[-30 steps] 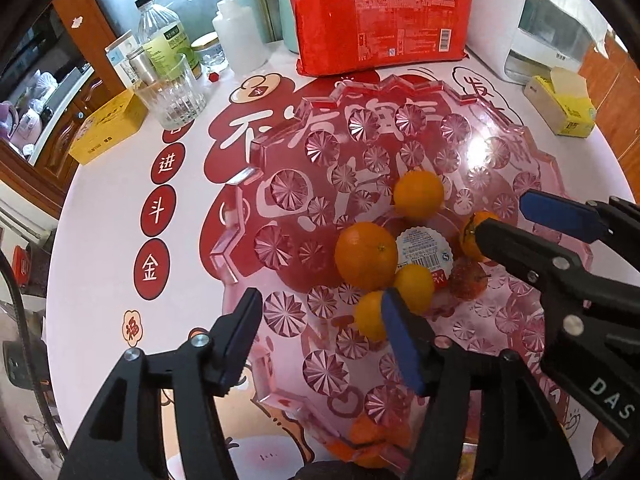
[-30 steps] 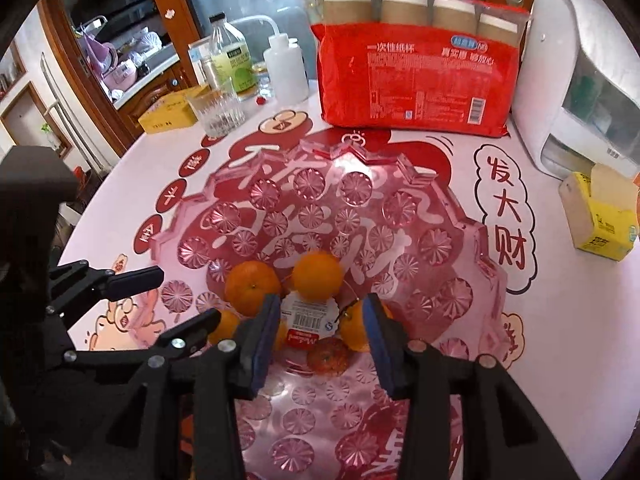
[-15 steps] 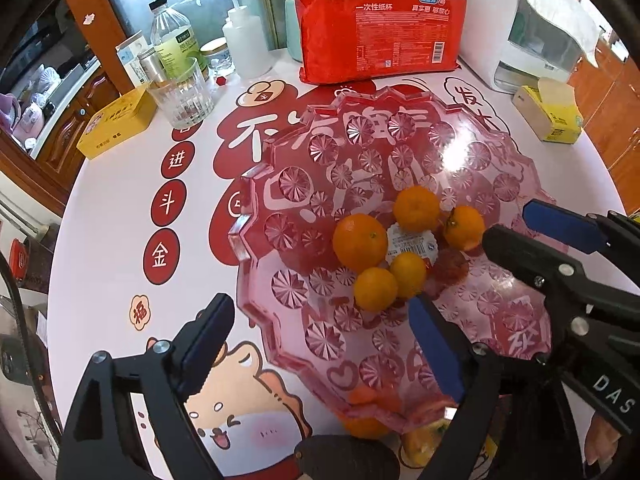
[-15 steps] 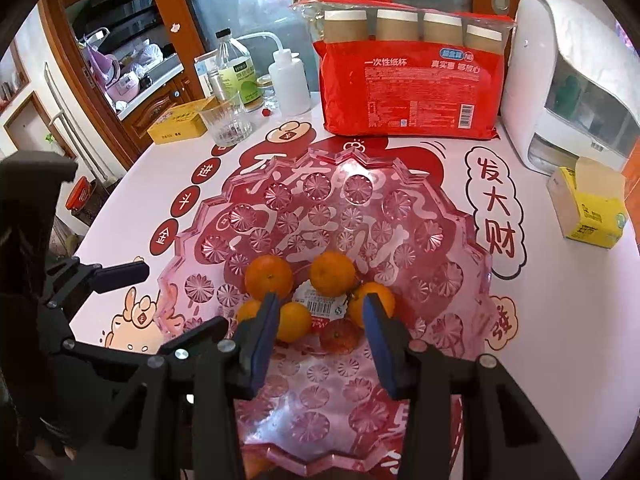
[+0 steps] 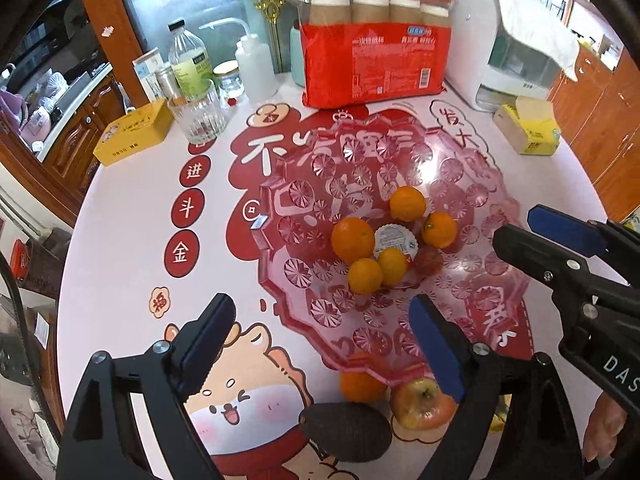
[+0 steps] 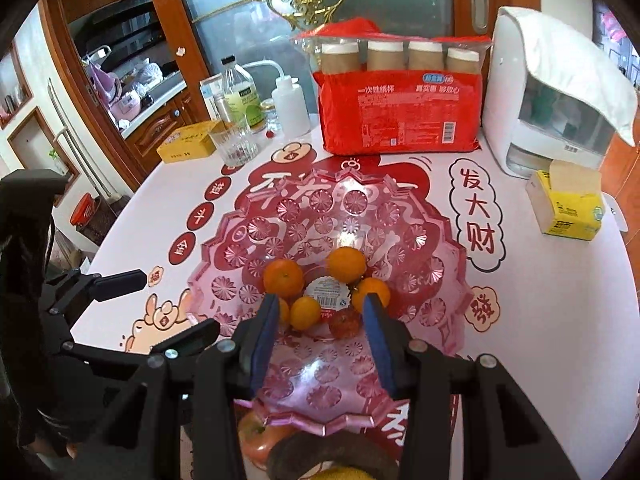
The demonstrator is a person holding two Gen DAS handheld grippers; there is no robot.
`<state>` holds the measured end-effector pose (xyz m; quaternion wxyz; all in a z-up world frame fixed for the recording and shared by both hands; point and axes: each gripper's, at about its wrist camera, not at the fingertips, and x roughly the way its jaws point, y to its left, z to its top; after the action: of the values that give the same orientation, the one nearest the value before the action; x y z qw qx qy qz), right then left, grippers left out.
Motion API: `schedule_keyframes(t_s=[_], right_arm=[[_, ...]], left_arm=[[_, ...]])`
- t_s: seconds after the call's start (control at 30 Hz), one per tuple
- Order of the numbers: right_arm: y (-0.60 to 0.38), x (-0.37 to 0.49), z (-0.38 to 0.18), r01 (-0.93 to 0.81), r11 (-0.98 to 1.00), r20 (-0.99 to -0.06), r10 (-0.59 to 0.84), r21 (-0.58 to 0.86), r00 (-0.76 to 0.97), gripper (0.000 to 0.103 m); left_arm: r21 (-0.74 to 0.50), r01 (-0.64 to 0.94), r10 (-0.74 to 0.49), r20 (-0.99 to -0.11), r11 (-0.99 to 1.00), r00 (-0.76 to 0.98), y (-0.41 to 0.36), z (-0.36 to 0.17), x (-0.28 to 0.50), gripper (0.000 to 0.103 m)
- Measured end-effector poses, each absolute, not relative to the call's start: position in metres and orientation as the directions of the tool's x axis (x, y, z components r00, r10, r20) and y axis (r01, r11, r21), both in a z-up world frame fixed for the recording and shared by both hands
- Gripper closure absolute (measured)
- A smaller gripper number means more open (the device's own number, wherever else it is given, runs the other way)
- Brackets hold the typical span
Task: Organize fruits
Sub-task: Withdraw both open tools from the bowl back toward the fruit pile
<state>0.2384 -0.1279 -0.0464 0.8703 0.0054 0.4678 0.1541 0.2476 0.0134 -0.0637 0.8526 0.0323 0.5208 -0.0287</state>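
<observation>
Both wrist views look steeply down from close above the table [image 5: 120, 248]; the two share the pink fruit plate [image 5: 288, 216] [image 6: 224, 240] and its oranges [image 5: 353, 239] [image 6: 283, 278].

You had a red pack of paper cups [image 5: 376, 64] standing at the back of the table [image 5: 120, 248], touching nothing else. Left of it stood a white squeeze bottle [image 5: 256, 72], a clear bottle with a green label [image 5: 190, 62] and a ribbed drinking glass [image 5: 199, 118]. A yellow box [image 5: 134, 133] lay just left of the glass. At the right you had a white appliance [image 5: 504, 48] with a cloth draped over it, and a yellow tissue pack [image 5: 528, 130] in front.
</observation>
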Motion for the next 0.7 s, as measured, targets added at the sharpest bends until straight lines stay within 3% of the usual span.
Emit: schedule_keyframes(t_s=[0.7], right_arm=[[-0.128,0.128,0.027,-0.223,0.971,-0.710,0.220,0.090,0.669,0.059]], left_arm=[[-0.017,0.128,-0.086,-0.826,0.992,0.557,0.034,0.000,0.169,0.014]])
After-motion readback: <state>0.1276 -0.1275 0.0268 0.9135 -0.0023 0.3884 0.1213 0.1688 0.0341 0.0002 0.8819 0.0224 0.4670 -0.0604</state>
